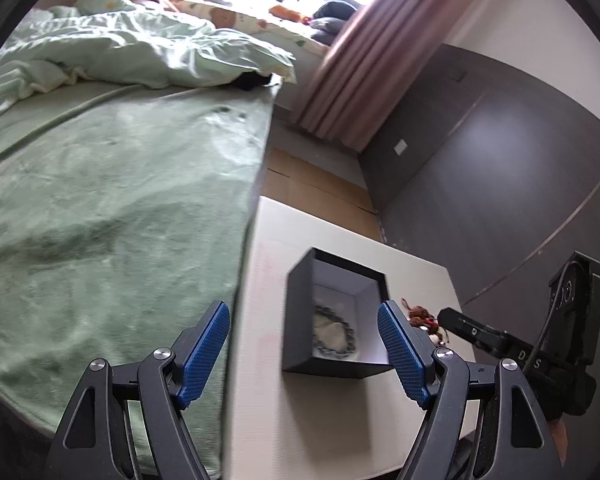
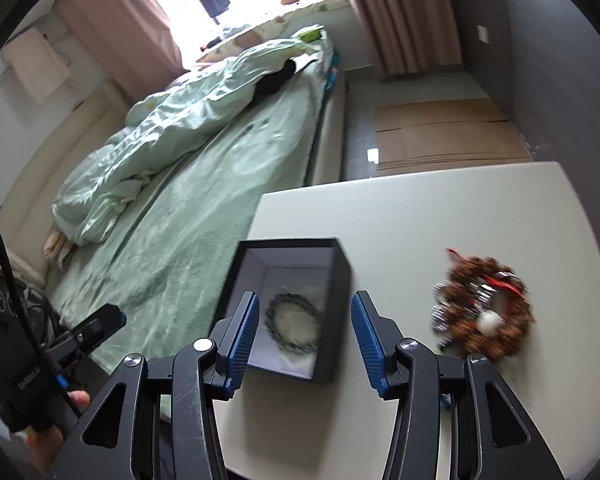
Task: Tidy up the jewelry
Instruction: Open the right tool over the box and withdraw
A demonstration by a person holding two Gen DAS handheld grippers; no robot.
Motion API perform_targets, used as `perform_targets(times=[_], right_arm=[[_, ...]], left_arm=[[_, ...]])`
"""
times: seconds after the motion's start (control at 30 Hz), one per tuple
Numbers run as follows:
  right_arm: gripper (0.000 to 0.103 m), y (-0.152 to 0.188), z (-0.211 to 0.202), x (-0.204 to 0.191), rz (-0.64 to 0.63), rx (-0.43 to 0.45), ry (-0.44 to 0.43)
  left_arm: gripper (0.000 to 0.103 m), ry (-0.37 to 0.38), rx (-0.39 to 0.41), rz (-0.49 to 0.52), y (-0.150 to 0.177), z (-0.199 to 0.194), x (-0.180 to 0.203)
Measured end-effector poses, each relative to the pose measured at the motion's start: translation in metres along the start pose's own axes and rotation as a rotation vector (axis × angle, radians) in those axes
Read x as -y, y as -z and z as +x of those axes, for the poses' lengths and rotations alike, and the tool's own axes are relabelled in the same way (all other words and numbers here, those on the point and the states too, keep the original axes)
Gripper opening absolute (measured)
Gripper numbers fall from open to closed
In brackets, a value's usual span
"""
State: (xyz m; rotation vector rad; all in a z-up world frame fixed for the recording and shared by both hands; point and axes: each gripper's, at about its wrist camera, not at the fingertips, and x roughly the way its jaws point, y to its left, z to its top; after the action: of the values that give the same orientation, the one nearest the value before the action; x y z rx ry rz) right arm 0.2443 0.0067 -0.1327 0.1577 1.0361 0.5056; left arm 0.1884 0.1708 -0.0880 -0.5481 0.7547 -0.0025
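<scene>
A black open box stands on the white table, and a grey bead bracelet lies on its pale floor. My right gripper hovers over the box, open, with nothing between its blue pads. To the right of the box, a brown bead bracelet with red thread and silver charms lies on the table. In the left wrist view my left gripper is open and empty, just short of the box, with the grey bracelet showing inside. The brown bracelet peeks out behind the left gripper's right finger.
A bed with a green sheet and a crumpled duvet runs along the table's left edge. Flattened cardboard lies on the floor beyond the table. A dark wall and pink curtains are on the right. A person's hand holds the left gripper.
</scene>
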Motion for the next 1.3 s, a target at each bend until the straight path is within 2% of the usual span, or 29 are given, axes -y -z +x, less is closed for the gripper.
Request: perform_targets(times=[0.17, 0.23, 0.43, 0.63, 0.9, 1.2, 1.3], right_arm=[[0.05, 0.014, -0.025, 0.016, 0.042, 0.049, 0.051], [0.066, 0.018, -0.035, 0.023, 0.063, 0.073, 0.068], [0.072, 0.034, -0.059, 0.047, 0.141, 0.133, 0.11], [0.097, 0.04, -0.085, 0.072, 0.191, 0.176, 0.19], [0.099, 0.054, -0.112, 0.113, 0.261, 0.212, 0.226], [0.099, 0.071, -0.121, 0.153, 0.332, 0.218, 0.206], [0.099, 0.074, -0.12, 0.16, 0.341, 0.22, 0.195]], left_arm=[[0.077, 0.025, -0.026, 0.065, 0.002, 0.008, 0.025], [0.077, 0.028, -0.039, 0.095, 0.004, 0.012, 0.034], [0.077, 0.049, -0.076, 0.168, 0.009, 0.028, 0.064], [0.077, 0.091, -0.099, 0.204, 0.017, 0.041, 0.092], [0.077, 0.117, -0.135, 0.261, 0.023, 0.061, 0.123], [0.077, 0.135, -0.193, 0.32, 0.026, 0.085, 0.15], [0.073, 0.144, -0.216, 0.337, 0.028, 0.093, 0.157]])
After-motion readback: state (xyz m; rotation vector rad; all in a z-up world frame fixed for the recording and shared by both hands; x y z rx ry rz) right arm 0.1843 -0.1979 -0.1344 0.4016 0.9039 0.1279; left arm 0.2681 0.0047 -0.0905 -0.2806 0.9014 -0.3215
